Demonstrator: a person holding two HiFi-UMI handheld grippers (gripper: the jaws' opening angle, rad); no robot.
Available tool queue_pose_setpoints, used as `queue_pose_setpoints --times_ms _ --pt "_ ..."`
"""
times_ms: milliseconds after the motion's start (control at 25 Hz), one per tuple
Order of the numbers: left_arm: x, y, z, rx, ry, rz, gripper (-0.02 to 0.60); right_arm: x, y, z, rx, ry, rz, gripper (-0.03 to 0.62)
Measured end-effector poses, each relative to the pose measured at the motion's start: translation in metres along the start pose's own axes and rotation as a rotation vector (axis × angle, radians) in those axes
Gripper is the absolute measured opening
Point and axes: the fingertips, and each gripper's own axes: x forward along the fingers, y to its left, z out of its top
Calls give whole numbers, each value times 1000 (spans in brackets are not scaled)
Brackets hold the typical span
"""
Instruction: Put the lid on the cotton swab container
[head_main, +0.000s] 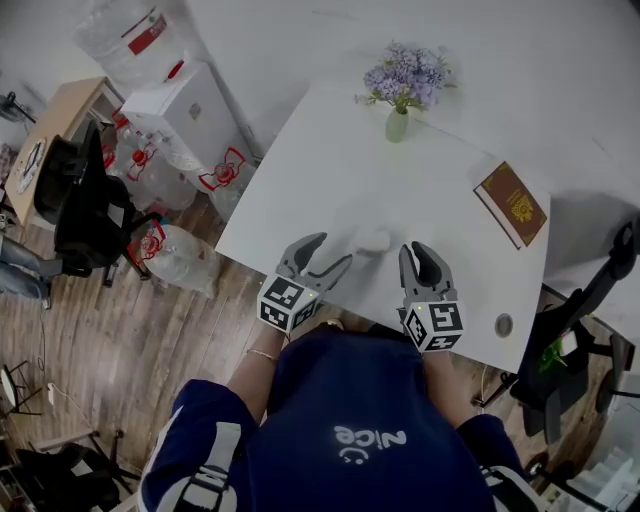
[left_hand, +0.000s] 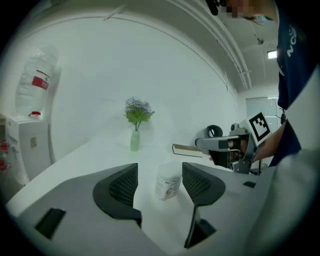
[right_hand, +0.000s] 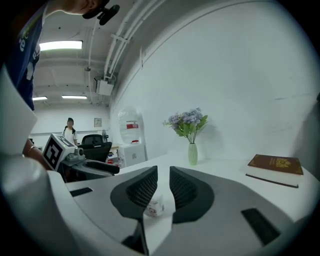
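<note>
The cotton swab container (head_main: 372, 240) is a small white tub with a printed label. It stands upright near the table's front edge, and its top looks capped in white. My left gripper (head_main: 328, 256) is just left of it with jaws wide open. In the left gripper view the container (left_hand: 167, 184) stands a little beyond the fingertips, in line with the gap and touching neither pad. My right gripper (head_main: 423, 256) is to the container's right, its jaws only a narrow gap apart with nothing between them. In the right gripper view the container (right_hand: 155, 206) shows low down beyond the pads.
A green vase of purple flowers (head_main: 398, 120) stands at the white table's (head_main: 330, 170) far edge. A brown book (head_main: 511, 204) lies at the right. A round grommet (head_main: 503, 325) sits near the front right corner. Water jugs and a dispenser (head_main: 185, 105) stand on the floor at left.
</note>
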Motion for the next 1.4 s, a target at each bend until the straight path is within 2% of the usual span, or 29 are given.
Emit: queue_pose_setpoints --times_ms 240,600,720,880,1000,1160,1400 --pt "-21 -6 19 -47 -97 60 293 -23 -12 -11 9 -7 -66 58" --pt "-26 -16 21 -32 -105 50 280 -29 -10 -16 -42 12 -85 58" --pt "-27 -17 21 -26 -110 50 225 -30 -5 -15 -55 12 -76 57" --pt "-28 -17 25 -12 -131 63 110 -27 2 -13 -63 9 -59 57" --pt "-27 -15 26 -14 -136 70 48 -27 4 -10 -68 2 -54 57" --pt "-28 -11 25 -17 -128 83 21 -26 5 -10 -70 3 -63 57" --pt "-26 -13 29 11 -127 61 20 -23 6 -11 -68 5 -71 55"
